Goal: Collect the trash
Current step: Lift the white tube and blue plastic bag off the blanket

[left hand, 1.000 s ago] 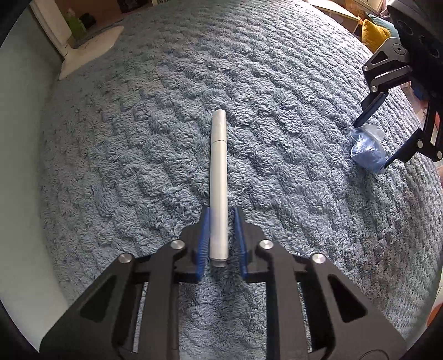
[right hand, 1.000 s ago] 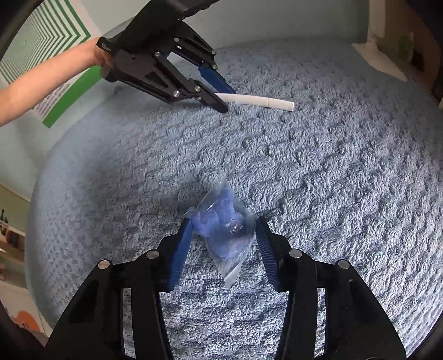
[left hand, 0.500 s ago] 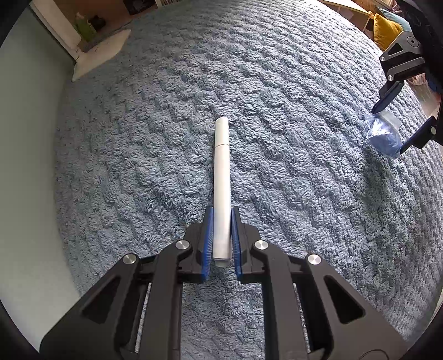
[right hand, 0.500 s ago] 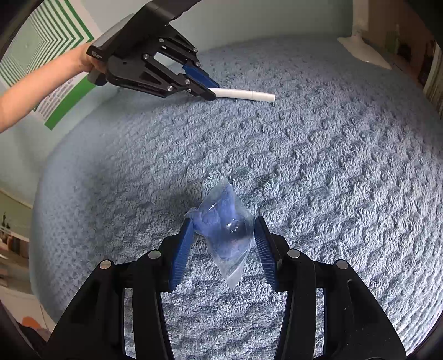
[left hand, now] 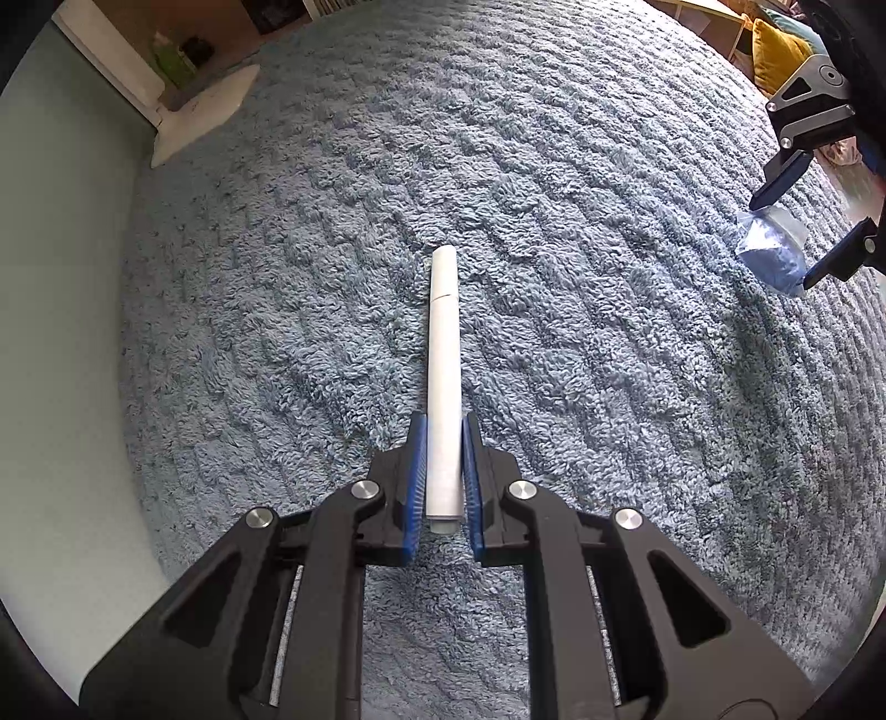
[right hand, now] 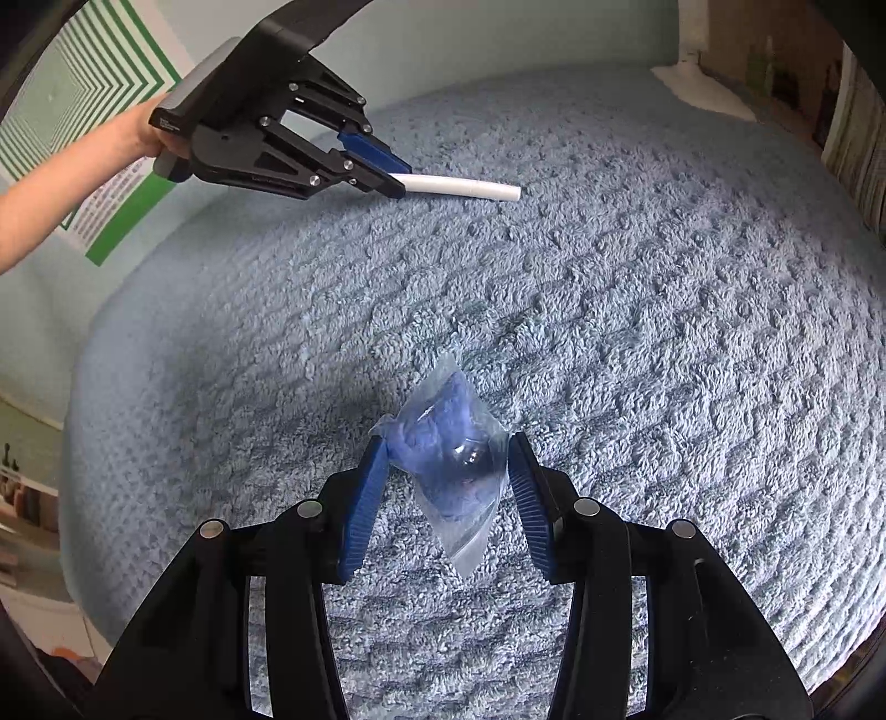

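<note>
Blue shaggy carpet point(left hand: 554, 221) has dropped farther below. Left gripper point(left hand: 444, 476) clenches a white pen point(left hand: 443, 354); right gripper point(right hand: 448, 487) grasps a plastic bag point(right hand: 448, 459), both lifted for disposal.

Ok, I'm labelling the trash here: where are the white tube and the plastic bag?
white tube point(left hand: 443, 354): left wrist view, mid-shaft, ahead of the pads.
plastic bag point(right hand: 443, 448): right wrist view, the blue bulge between the pads.

Blue shag carpet point(left hand: 554, 221): broad bare stretch between both grippers, passage unobstructed. Obstacles at margins only: pale wall point(left hand: 50, 332) along one edge, white baseboard corner point(left hand: 194, 116), yellow cushion point(left hand: 775, 50)
</note>
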### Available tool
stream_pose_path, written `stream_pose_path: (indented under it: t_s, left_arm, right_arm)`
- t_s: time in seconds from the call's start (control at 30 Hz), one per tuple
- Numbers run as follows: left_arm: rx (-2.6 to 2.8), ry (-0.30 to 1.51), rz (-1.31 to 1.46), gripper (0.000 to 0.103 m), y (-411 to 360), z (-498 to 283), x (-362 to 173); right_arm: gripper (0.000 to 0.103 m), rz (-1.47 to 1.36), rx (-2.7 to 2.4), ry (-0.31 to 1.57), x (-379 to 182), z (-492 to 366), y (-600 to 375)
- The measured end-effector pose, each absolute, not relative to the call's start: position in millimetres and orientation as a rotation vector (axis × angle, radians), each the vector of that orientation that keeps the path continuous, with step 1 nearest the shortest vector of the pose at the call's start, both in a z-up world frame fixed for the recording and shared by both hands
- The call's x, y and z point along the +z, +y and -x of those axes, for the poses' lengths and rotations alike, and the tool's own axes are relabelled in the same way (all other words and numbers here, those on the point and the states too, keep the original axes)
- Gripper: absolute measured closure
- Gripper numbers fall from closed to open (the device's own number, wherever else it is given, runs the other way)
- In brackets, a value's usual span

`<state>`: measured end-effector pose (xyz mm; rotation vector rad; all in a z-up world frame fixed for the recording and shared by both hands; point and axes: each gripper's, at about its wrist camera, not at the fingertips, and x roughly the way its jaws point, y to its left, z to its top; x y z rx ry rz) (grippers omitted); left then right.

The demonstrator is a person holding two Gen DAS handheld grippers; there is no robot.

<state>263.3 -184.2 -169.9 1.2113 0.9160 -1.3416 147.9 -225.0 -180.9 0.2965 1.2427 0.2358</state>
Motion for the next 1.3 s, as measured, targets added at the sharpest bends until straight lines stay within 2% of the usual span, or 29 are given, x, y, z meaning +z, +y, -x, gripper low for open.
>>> stream_pose_path:
  t_s: [0.37,0.7,0.9,1.3]
  left_arm:
    - [-1.2,0.81,-1.238,0.092,-188,-227,-161]
    - [-1.101,0.816,-1.206,0.092,-179,-209,-152]
    - [-1.054,0.791,-1.194,0.092,-152,-201,-129]
    - [-0.894,0.82,-1.026,0.092,-134,-165,-100]
  right_arm:
    - [0.057,-0.299,0.207,1.232,-159,-99,-230]
    - [0.057,-0.286,0.195,1.226,-138,-65,-242]
    - [0.057,-0.291,0.188,1.206,-125,-37,-243]
    - [0.057,-0.338,0.153,1.129,-82,41,-278]
